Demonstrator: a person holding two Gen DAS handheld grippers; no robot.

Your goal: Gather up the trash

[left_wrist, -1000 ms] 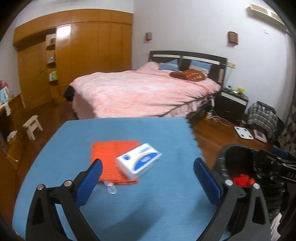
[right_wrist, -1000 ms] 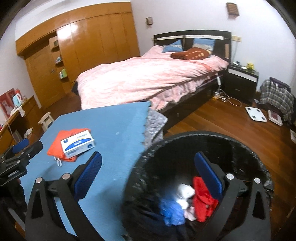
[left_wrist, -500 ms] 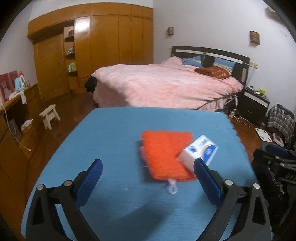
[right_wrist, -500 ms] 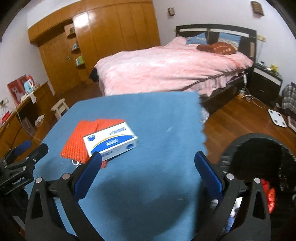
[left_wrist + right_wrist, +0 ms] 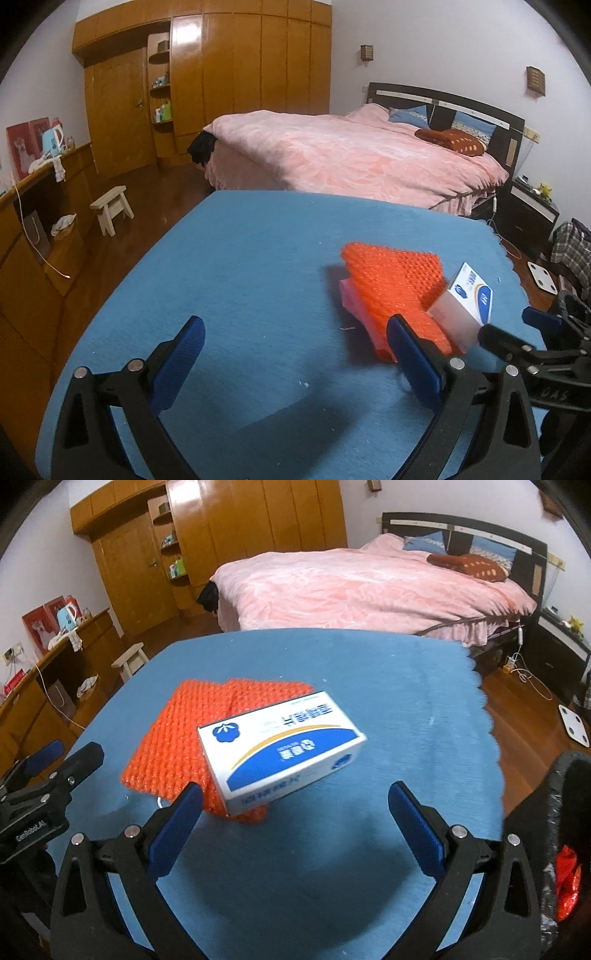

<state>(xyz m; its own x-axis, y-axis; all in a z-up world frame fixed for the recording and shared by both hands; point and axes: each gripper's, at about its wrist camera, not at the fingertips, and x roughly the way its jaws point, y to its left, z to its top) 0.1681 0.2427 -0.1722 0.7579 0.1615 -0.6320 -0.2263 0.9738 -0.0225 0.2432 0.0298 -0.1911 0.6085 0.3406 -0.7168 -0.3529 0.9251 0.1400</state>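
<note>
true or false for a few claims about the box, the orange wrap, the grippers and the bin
1. The blue and white box lies partly on the orange bubble wrap. True.
2. The right gripper is shut on the box. False: its jaws stand open, empty, short of the box.
3. The left gripper is open. True.
4. The black bin stands on the blue table. False: it stands beside the table, off its edge.
5. The bin is empty. False: something red lies inside.

Blue-covered table, orange mesh pad on it (box seemingly atop)
</note>
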